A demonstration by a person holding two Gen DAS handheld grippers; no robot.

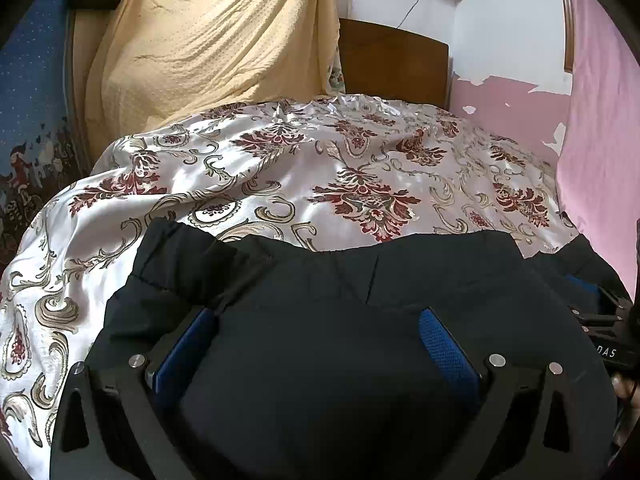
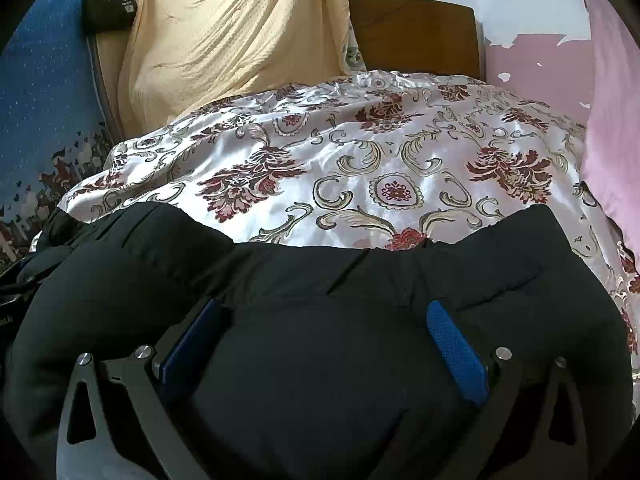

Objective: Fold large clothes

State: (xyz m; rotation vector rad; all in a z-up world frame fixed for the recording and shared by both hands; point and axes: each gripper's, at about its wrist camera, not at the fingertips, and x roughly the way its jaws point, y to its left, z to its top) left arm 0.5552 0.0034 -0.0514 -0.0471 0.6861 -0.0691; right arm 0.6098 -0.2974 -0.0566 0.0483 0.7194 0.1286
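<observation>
A large black padded garment (image 1: 400,276) lies spread on the near part of a bed, with its far edge running across the middle of both views. My left gripper (image 1: 318,314) hovers over it, its blue fingers (image 1: 444,344) wide apart and open. The cloth lies flat between them and is not pinched. In the right wrist view the same garment (image 2: 320,276) fills the lower half. My right gripper (image 2: 324,306) is open just as wide above it, and its blue pads (image 2: 456,348) press on nothing.
The bed carries a shiny white cover with red floral patterns (image 1: 280,152). Behind it are a yellow draped cloth (image 1: 208,40), a wooden headboard (image 1: 392,60) and a pink curtain (image 1: 600,120). A black bag (image 2: 110,4) hangs at the far left. Part of the other gripper shows at the right edge (image 1: 608,320).
</observation>
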